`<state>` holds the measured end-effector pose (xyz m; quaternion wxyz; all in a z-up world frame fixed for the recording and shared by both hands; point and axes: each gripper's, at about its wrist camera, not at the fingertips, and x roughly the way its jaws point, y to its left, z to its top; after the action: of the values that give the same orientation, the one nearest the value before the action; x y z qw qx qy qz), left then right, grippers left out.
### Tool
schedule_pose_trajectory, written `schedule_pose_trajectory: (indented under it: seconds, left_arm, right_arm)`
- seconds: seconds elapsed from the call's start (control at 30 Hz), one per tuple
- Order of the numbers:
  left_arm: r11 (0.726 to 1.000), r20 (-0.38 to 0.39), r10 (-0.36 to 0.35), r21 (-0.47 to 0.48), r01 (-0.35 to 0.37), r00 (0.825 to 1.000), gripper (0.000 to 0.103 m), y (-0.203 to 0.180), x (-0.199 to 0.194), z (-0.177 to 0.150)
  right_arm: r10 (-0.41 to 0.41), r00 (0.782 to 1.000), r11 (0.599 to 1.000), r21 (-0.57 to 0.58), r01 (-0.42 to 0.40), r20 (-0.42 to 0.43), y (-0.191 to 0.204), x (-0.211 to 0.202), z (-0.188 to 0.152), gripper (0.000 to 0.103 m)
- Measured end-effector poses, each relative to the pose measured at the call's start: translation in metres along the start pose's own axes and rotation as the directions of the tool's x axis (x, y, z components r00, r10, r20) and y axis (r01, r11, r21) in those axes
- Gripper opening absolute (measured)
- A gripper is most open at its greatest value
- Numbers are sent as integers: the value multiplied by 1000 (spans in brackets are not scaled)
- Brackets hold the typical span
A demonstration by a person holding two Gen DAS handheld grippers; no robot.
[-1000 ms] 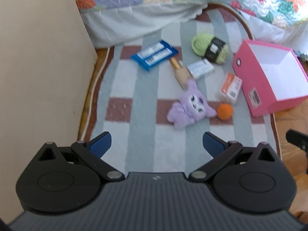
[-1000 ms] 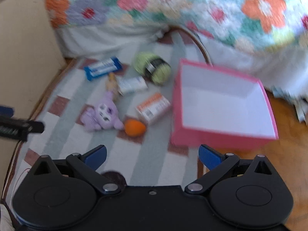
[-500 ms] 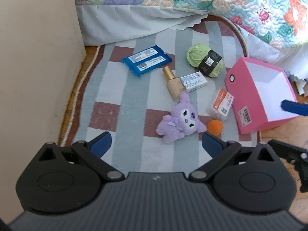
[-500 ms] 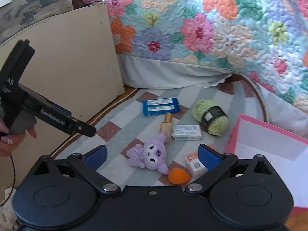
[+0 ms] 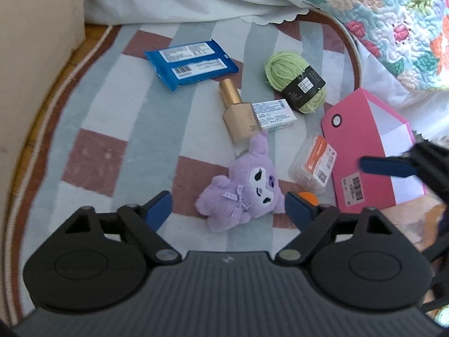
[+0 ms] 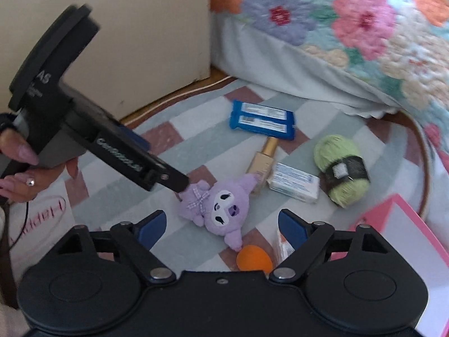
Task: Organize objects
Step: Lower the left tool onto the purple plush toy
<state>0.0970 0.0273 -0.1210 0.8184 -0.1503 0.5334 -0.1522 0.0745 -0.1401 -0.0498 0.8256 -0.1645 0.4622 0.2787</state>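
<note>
A purple plush toy (image 5: 244, 193) (image 6: 221, 207) lies on the striped rug (image 5: 112, 129). My left gripper (image 5: 227, 209) hangs low over it, jaws closing, the plush in the gap but no pad pressing it. In the right wrist view one left fingertip (image 6: 179, 182) sits at the plush's side. My right gripper (image 6: 221, 224) is also closing, with nothing held. Around the plush lie a gold bottle (image 5: 238, 115), a white carton (image 5: 273, 115), a blue pack (image 5: 190, 64), green yarn (image 5: 294, 81), an orange-labelled pack (image 5: 314, 165) and an orange sponge (image 6: 254, 259). A pink box (image 5: 362, 146) stands at the right.
A bed with a flowered quilt (image 6: 350, 28) and white skirt runs along the far side. A beige cabinet panel (image 5: 36, 56) stands at the left. A person's hand (image 6: 16, 168) holds the left gripper. White paper with pink writing (image 6: 36, 216) lies near it.
Both grippers have dropped toward the rug and their jaws have narrowed. The plush now fills the left gripper's gap. The right view has swung from the pink box to the plush.
</note>
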Motion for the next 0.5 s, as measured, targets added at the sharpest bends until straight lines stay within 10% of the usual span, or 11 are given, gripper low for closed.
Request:
schedule_pose_trajectory:
  seconds: [0.5]
  left_arm:
    - [996,15,-80,-33,80,997,44,10,49,-12]
  right_arm:
    - [0,1000,996,90,-1,7,-7,93,-30,72]
